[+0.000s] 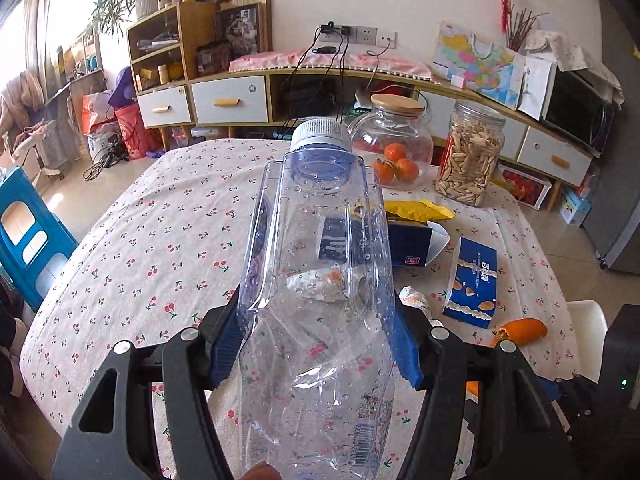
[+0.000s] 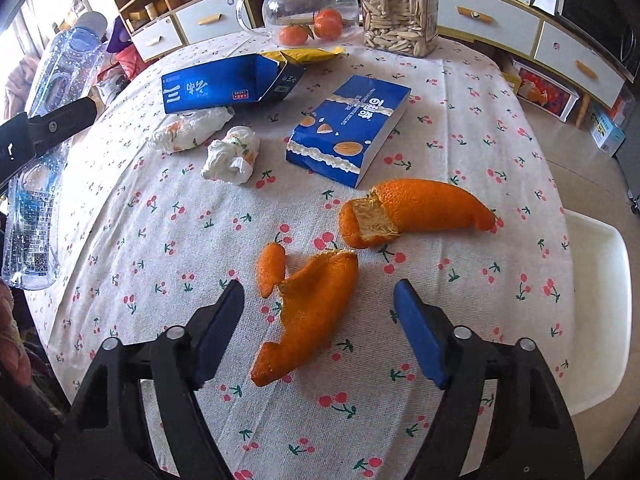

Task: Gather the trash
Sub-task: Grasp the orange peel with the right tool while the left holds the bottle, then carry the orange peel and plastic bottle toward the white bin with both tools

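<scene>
My left gripper (image 1: 316,344) is shut on an empty clear plastic bottle (image 1: 320,264) with a white cap, held above the table; the bottle also shows at the left of the right wrist view (image 2: 48,128). My right gripper (image 2: 318,312) is open, its jaws on either side of an orange peel (image 2: 312,312) lying on the cloth. A second orange peel (image 2: 420,208) lies just beyond. Two crumpled tissues (image 2: 232,154) (image 2: 188,132), an open blue carton (image 2: 224,84) and a blue biscuit box (image 2: 352,128) lie farther back.
A table with a cherry-print cloth (image 2: 160,240) carries a glass jug of oranges (image 2: 312,4), a jar of seeds (image 2: 398,8) and a yellow wrapper (image 2: 308,54). A white chair (image 2: 596,308) stands at the right edge. A blue stool (image 1: 28,236) stands left.
</scene>
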Available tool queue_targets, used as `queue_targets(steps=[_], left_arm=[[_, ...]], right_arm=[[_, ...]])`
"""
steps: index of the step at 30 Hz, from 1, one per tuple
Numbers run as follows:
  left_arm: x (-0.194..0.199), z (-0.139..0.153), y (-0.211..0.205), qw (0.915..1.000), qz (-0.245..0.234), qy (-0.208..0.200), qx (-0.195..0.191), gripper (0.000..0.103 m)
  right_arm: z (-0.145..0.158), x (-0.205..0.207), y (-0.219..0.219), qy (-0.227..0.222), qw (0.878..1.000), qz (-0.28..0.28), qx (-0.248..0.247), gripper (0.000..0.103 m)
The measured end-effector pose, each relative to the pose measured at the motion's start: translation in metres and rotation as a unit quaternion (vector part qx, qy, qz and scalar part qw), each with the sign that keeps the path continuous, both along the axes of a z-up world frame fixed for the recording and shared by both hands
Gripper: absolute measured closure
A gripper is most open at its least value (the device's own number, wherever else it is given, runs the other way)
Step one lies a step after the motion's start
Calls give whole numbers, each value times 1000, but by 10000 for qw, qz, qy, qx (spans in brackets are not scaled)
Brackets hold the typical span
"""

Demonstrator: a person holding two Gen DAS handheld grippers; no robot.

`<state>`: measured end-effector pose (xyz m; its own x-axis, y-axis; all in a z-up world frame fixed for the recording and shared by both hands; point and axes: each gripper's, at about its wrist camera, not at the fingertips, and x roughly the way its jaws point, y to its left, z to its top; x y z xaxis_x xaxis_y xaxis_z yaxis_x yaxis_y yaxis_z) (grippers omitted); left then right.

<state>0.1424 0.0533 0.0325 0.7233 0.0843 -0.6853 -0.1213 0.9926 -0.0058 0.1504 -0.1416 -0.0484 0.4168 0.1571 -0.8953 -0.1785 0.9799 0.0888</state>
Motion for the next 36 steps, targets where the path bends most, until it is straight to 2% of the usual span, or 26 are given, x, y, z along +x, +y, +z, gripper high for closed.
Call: queue_targets(steps=[1, 2, 3, 4, 5, 10, 18, 26, 36], left_arm=[[1, 0, 1, 10000, 4, 13, -12, 41], [1, 0, 1, 10000, 9, 28, -20, 41], [0, -1, 2, 10000, 17, 42, -32, 41], [0, -2, 3, 10000, 24, 60, -50, 41], [0, -3, 4, 9999, 30, 79, -71, 41], [2, -5, 8, 9997, 81, 145, -156, 41], [1, -4, 6, 9998, 53, 125, -164, 41], [-3, -1, 4, 9998, 104, 41, -178, 41], [-13, 7, -17, 9997, 46, -189, -113, 41]], right_arm=[[0, 1, 1, -65, 10000, 13, -37, 45], [0, 1, 2, -94, 10000, 20, -25, 56], [1, 1, 1, -98, 9999, 25, 26, 62], [2, 1, 1, -87, 9999, 41, 109, 73], [2, 2, 0, -61, 9998, 59, 199, 75], [7, -1, -1, -113, 9992, 156, 344, 79], [35, -5, 0, -572, 9963, 268, 581, 80], [60, -10, -12, -1234, 9907, 166, 544, 80], [90, -18, -37, -2027, 9775, -127, 576, 79]])
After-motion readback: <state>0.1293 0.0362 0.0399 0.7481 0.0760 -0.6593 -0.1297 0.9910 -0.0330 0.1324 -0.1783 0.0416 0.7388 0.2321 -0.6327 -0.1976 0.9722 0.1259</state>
